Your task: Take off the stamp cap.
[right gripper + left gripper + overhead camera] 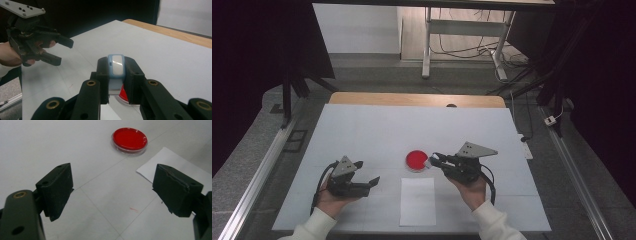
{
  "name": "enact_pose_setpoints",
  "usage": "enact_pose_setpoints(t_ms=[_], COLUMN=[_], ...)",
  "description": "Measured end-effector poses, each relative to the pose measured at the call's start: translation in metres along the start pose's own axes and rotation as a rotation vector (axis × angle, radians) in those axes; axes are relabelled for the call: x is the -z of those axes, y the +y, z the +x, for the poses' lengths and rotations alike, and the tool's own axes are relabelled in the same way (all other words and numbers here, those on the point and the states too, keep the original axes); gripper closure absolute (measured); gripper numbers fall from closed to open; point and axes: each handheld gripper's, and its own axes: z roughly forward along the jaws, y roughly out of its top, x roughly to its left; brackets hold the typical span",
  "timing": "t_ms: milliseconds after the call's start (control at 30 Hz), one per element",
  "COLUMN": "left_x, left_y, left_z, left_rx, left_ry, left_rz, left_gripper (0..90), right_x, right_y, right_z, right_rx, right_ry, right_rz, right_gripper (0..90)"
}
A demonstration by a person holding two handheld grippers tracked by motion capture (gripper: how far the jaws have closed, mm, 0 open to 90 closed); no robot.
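Two grippers, one red dish, one white sheet of paper and one small pale-blue-and-white block make up the count on the white table (362, 125).

The red dish (416, 160) is a shallow round container with a clear rim, and a flat red fill covers its floor. It sits near the middle of the table, well clear of every edge.

The sheet of paper (417, 201) lies flat just on the person's side of the dish, apart from it, with its near edge close to the table's front edge.

The right gripper (435, 160) is just right of the dish, its tip at the dish's rim. Its jaws are clenched on the pale-blue-and-white block (116, 65), which stands upright between the pads, above the near part of the dish in the right gripper view.

The left gripper (366, 172) hangs well to the left of the dish, pointing toward it, jaws spread wide with nothing between them; in the left gripper view bare tabletop shows in the gap.

Broad bare table lies beyond the dish up to the wooden far edge (417, 99), and more to the dish's left.
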Motion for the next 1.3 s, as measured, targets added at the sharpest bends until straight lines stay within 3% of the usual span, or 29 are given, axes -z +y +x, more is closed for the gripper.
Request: enact_pose_setpoints(t_ms=[933, 1300], left_x=[-0.032, -0.043], left_y=[0.04, 0.048], left_z=[-0.038, -0.048], left_rx=[-0.101, -0.119], left_ry=[-0.077, -0.1], left_rz=[-0.016, -0.012], left_gripper=[18.4, 18.8], right_x=[-0.005, -0.006], right_y=[-0.004, -0.004], right_z=[0.001, 0.001], right_rx=[-0.013, -0.015], right_ry=[-0.004, -0.005], right_rz=[0.008, 0.004], right_gripper=[75.3, 75.3])
